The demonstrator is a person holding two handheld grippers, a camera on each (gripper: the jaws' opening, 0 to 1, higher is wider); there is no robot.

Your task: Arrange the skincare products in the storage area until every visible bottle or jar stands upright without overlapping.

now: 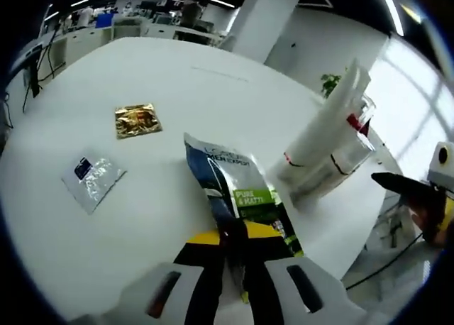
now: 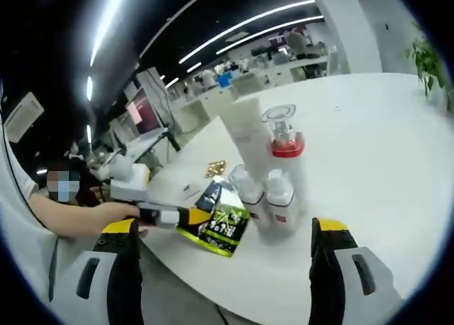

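At the bottom centre of the left gripper view, the left gripper [image 1: 234, 265] pinches the near end of a blue-and-green sachet [image 1: 237, 190] lying on the white table [image 1: 213, 91]. Low in the right gripper view, the right gripper [image 2: 223, 257] stands wide apart around nothing. Beyond it, at frame centre, the clustered bottles [image 2: 273, 176] stand upright, touching, with a gold packet [image 1: 137, 120] and a silver packet [image 1: 92, 177] at left of the left gripper view.

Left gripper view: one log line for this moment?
left tongs: shut on sachet | right tongs: open, empty | bottles: upright cluster | table

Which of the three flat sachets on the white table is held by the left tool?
The blue-and-green sachet, clamped between the left tool. The gold sachet and the silver sachet lie flat on the table, untouched.
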